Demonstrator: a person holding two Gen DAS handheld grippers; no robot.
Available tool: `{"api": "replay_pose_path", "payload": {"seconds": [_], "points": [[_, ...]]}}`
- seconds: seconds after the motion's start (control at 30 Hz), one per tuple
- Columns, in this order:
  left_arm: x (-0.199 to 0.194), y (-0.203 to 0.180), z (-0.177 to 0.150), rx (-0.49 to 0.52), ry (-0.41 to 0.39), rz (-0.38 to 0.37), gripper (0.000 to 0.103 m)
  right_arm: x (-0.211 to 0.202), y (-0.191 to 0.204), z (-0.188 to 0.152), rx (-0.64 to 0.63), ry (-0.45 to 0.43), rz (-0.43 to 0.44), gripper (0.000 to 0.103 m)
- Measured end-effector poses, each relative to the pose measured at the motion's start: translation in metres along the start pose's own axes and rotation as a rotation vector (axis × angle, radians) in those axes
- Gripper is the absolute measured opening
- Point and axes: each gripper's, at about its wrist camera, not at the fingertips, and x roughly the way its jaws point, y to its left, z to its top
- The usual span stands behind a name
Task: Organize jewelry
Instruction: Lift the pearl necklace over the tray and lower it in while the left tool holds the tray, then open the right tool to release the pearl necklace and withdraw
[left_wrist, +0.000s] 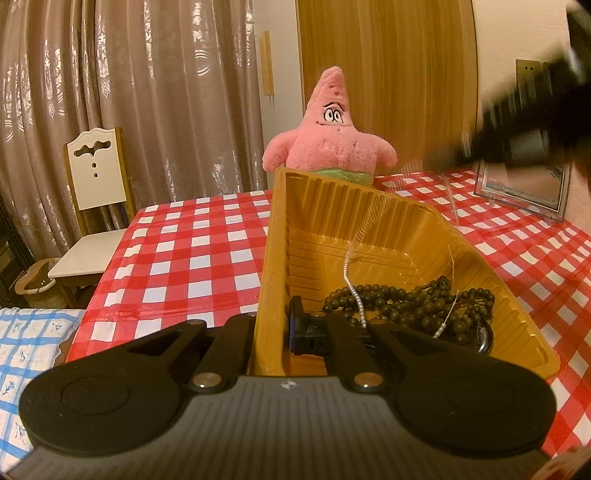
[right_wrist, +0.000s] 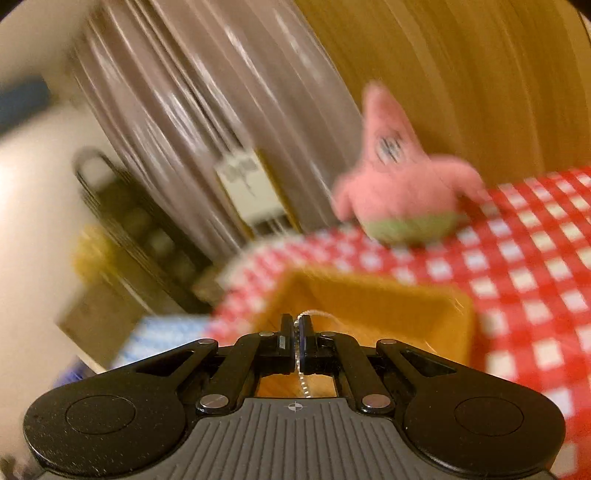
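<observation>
- My left hand-held gripper is clamped on the near-left wall of the yellow tray, one finger outside and one inside. I judge this steadies the light plastic while the other hand works over it.
- Just past that inner finger, the dark bead strands lie heaped in the tray's near-right corner. They are gathered there, not spread on the worktop.
- A thin pearl chain rises out of that heap and runs up across the tray, blurred higher up.
- My right hand-held gripper is pinched tight on this pearl chain; in its own view the chain hangs below the closed fingers, above the tray. I hold it high so it pays down or draws clear without snagging the beads, though which of the two I cannot tell.
- From the left view the right gripper is only a dark blur up at the right.
- Farther back, a pink plush star sits on the checked cloth behind the tray, and a clear frame stands to the right, both well apart from the jewelry.
</observation>
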Motion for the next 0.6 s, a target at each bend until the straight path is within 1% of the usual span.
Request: {"api": "replay_pose_path", "payload": {"seconds": [0.07, 0.17, 0.4, 0.43, 0.47, 0.5, 0.53, 0.57, 0.6], "points": [[0.000, 0.001, 0.000, -0.002, 0.001, -0.001, 0.002, 0.010, -0.007, -0.013, 0.006, 0.060, -0.041, 0.002], [0.000, 0.000, 0.001, -0.001, 0.002, -0.001, 0.003, 0.017, -0.013, -0.028, -0.002, 0.119, -0.081, 0.002], [0.001, 0.000, 0.001, -0.002, 0.003, -0.002, 0.003, 0.021, -0.005, -0.034, -0.054, 0.172, -0.130, 0.003], [0.001, 0.000, 0.001, -0.002, 0.003, -0.002, 0.003, 0.019, -0.004, -0.034, -0.064, 0.175, -0.135, 0.008], [0.001, 0.000, 0.001, -0.002, 0.003, -0.002, 0.003, 0.018, -0.003, -0.034, -0.071, 0.176, -0.140, 0.026], [0.001, 0.000, 0.001, -0.003, 0.004, -0.002, 0.003, 0.016, -0.002, -0.035, -0.076, 0.171, -0.144, 0.039], [0.001, 0.000, 0.000, -0.003, 0.004, -0.002, 0.003, 0.013, -0.001, -0.034, -0.076, 0.157, -0.146, 0.060], [0.001, 0.000, 0.000, -0.004, 0.005, -0.002, 0.003, 0.010, 0.000, -0.035, -0.079, 0.139, -0.145, 0.064], [0.001, 0.000, 0.000, -0.006, 0.005, -0.002, 0.003, 0.008, 0.001, -0.034, -0.082, 0.138, -0.146, 0.064]]}}
